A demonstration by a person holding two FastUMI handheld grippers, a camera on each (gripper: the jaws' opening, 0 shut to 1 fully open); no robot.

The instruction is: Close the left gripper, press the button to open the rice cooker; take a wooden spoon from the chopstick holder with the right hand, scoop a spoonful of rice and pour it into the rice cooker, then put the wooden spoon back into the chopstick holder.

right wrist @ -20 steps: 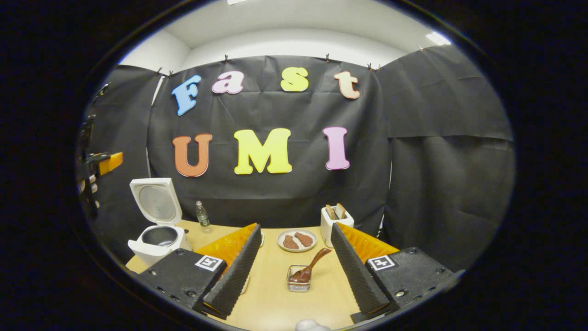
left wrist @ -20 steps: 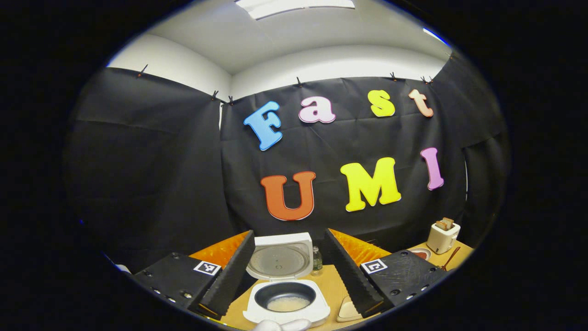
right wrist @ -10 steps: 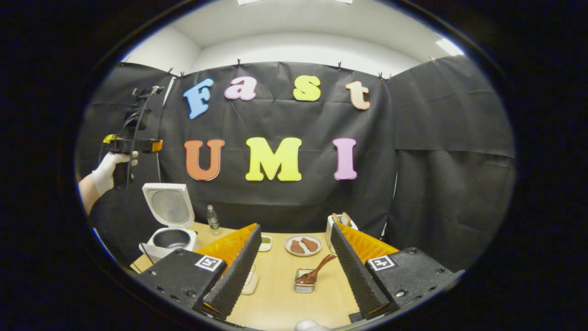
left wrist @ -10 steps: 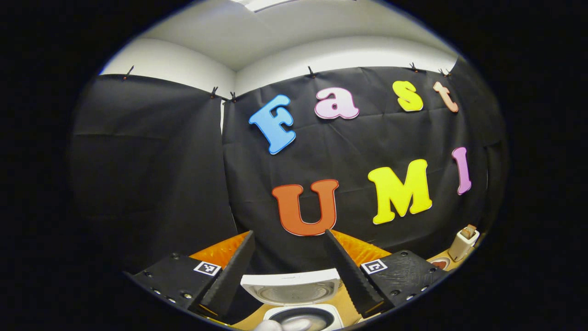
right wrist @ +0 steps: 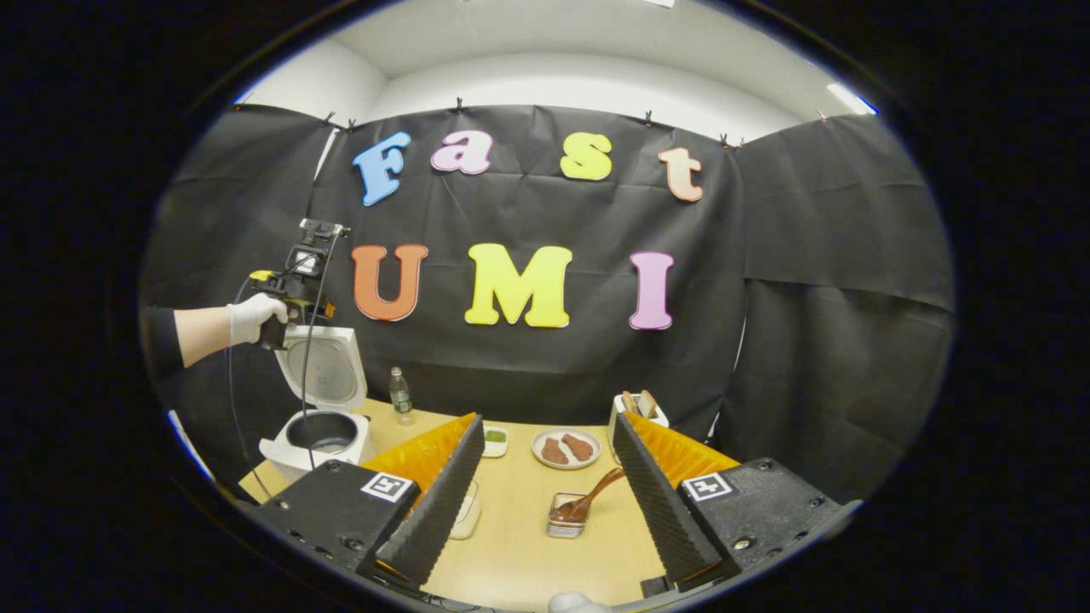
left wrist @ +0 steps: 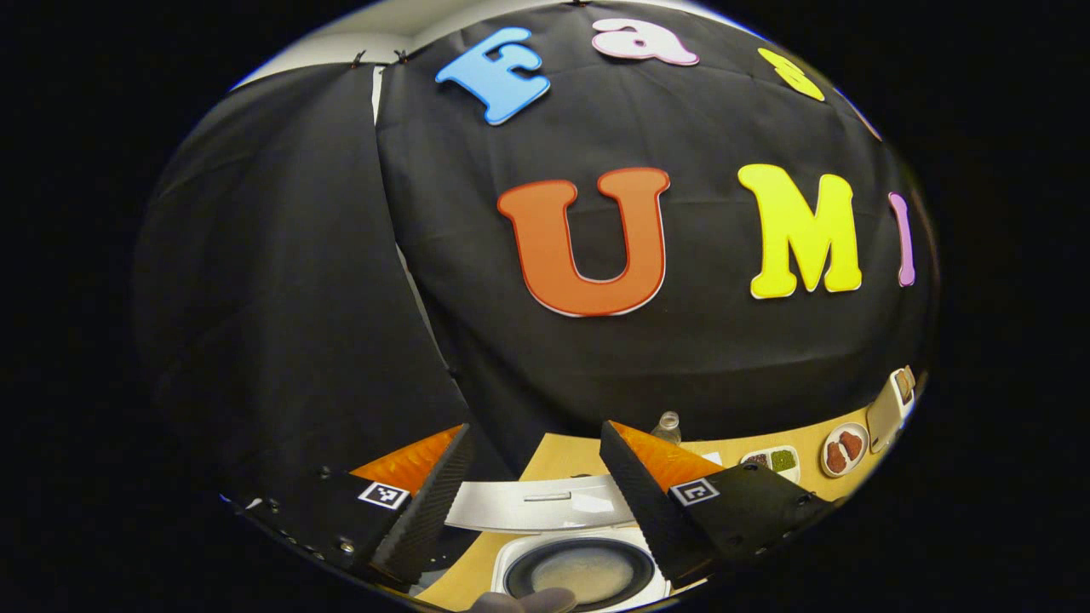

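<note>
In the left gripper view your left gripper (left wrist: 532, 485) sits at the bottom of the frame with its fingers spread apart and nothing between them; the cooker (left wrist: 583, 575) lies just below and ahead, at bottom centre, lid (left wrist: 541, 509) up and tilted back, the pot's pale contents in sight. Going by that, the button step looks done, so this hand has little left to do there. In the right gripper view your right gripper (right wrist: 545, 485) is also parted and empty, low in the frame over the table (right wrist: 511, 553). The spoon (right wrist: 588, 502) lies straight ahead between the fingers, bowl down in a small dish (right wrist: 564, 521), handle rising toward the upper right, so its long axis runs diagonally across your line of approach. The holder (right wrist: 634, 417) stands farther back, just right of centre, with a couple of wooden handles poking up, beside a plate (right wrist: 565, 448). The cooker (right wrist: 319, 426) is at centre left, with your left hand (right wrist: 254, 317) above its raised lid. The right gripper is plainly nearer the spoon; turn it to meet that slanted handle squarely.
</note>
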